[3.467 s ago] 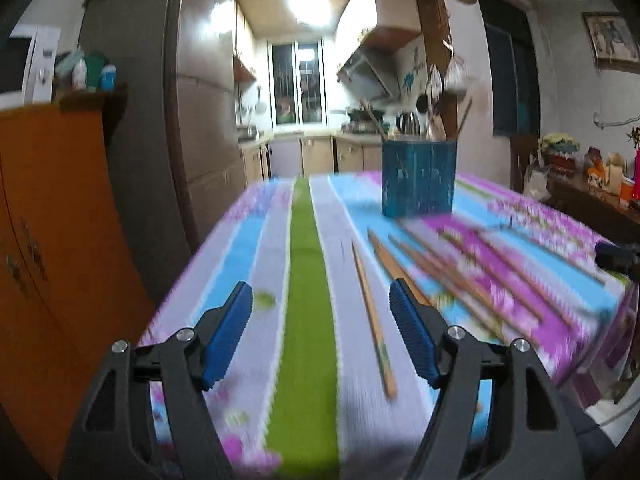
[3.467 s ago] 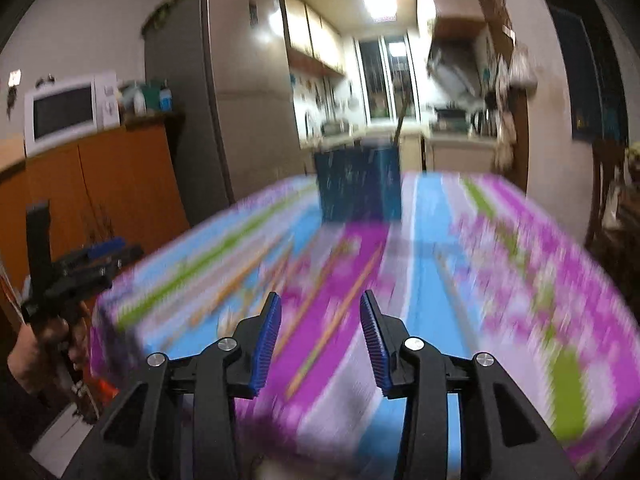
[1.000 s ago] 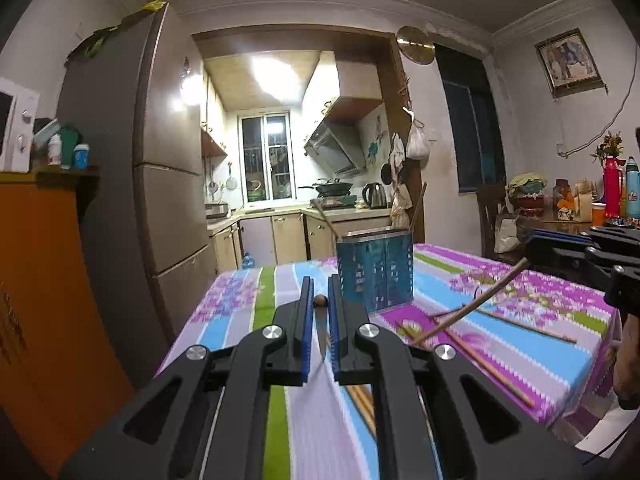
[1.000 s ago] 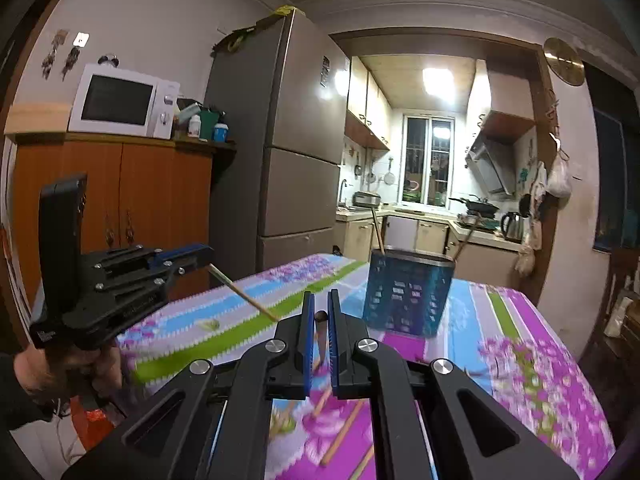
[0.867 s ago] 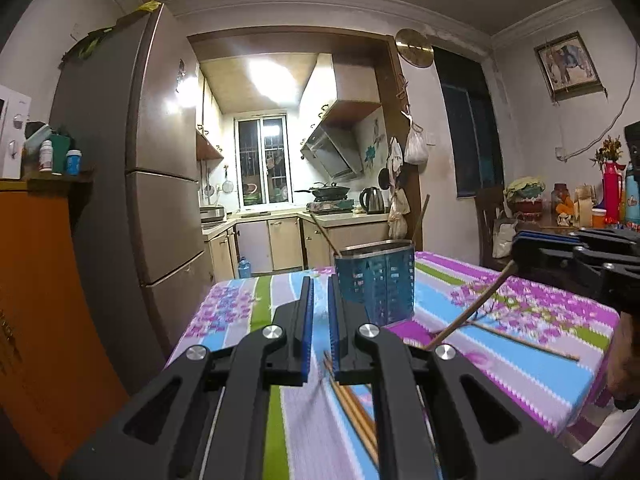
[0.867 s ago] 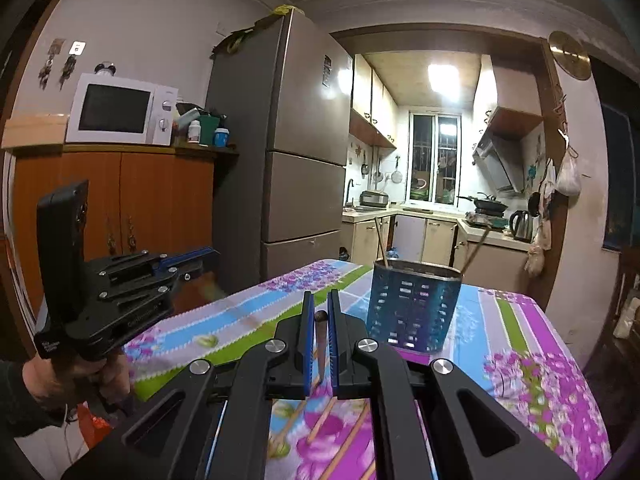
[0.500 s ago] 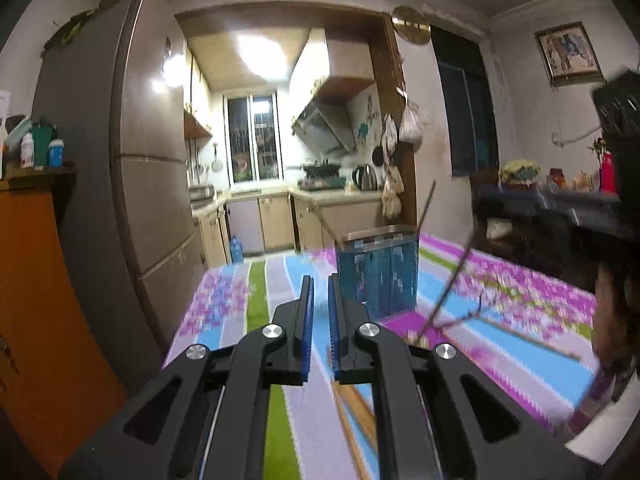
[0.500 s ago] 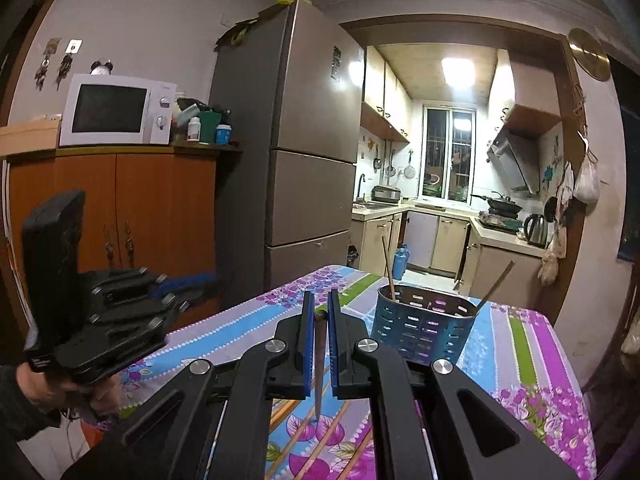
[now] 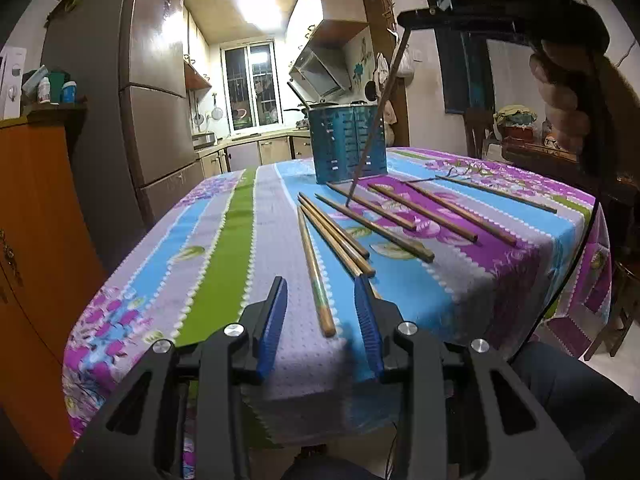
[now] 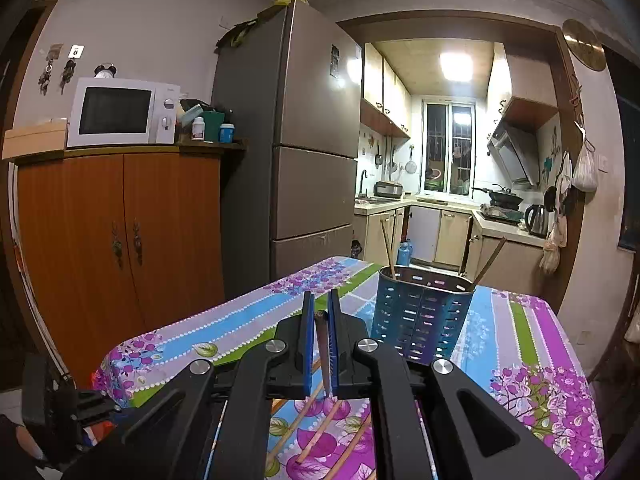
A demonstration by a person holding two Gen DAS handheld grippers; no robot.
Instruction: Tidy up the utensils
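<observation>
My left gripper (image 9: 320, 320) hovers low over the near edge of the table (image 9: 224, 248). Its jaws are opening, and the near end of a wooden chopstick (image 9: 314, 268) lies on the cloth between them, untouched. Several more chopsticks (image 9: 424, 210) lie fanned out beyond it. My right gripper (image 10: 319, 344) is shut on a dark chopstick (image 10: 322, 352) that hangs tip down. In the left wrist view the right gripper (image 9: 404, 20) sits high at the right, and its chopstick (image 9: 372, 128) crosses in front of the blue slotted holder (image 9: 348, 144). The holder (image 10: 420, 320) has two chopsticks (image 10: 386, 248) standing in it.
A tall grey fridge (image 10: 312, 160) and an orange cabinet (image 10: 120, 240) with a microwave (image 10: 116, 112) stand left of the table. A person's hand (image 9: 560, 92) grips the right tool. A dark side table with clutter (image 9: 532, 140) is at the right. The kitchen lies behind.
My left gripper has dropped to the table's near edge and its shut jaws have parted. The right gripper has kept its chopstick and drifted a little toward the holder.
</observation>
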